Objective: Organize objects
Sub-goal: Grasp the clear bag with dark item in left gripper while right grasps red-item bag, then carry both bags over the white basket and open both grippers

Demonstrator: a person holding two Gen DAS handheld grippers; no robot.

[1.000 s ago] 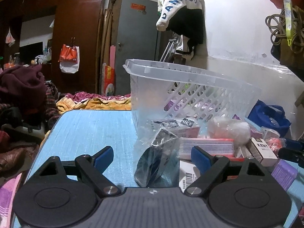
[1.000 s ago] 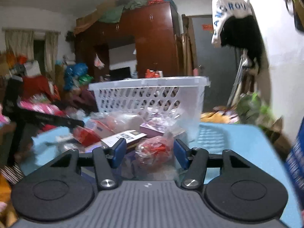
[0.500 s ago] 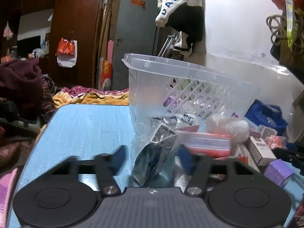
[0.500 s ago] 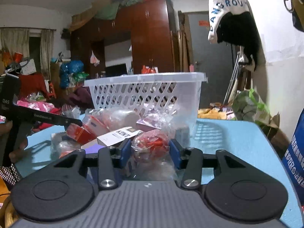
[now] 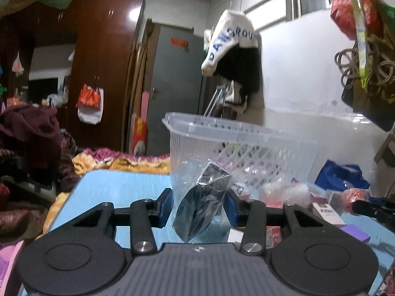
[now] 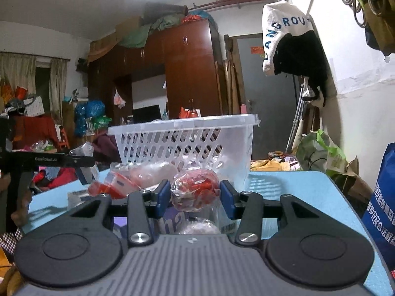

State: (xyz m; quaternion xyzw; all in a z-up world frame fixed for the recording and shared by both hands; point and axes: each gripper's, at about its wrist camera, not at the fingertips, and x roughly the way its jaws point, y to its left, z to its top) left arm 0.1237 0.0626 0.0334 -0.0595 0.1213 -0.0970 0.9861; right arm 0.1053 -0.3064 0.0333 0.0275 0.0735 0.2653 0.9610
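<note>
My left gripper (image 5: 199,206) is shut on a clear plastic bag with a dark item (image 5: 203,202) and holds it above the blue table (image 5: 118,190), in front of the white slotted basket (image 5: 237,145). My right gripper (image 6: 195,196) is shut on a clear bag of red items (image 6: 196,190), lifted off the table (image 6: 296,192). The basket (image 6: 187,143) stands behind it. The left gripper (image 6: 81,165) shows at the left in the right wrist view, and the right gripper's tip (image 5: 370,208) at the right in the left wrist view.
Several packets and small boxes (image 5: 325,211) lie on the table beside the basket, with more (image 6: 128,180) in the right wrist view. A blue bag (image 6: 381,212) stands at the table's right edge. Clothes (image 5: 24,133) are piled beyond the left edge.
My left gripper closed on the dark bag and lifted it. My right gripper tightened on the red bag and raised it from the table.
</note>
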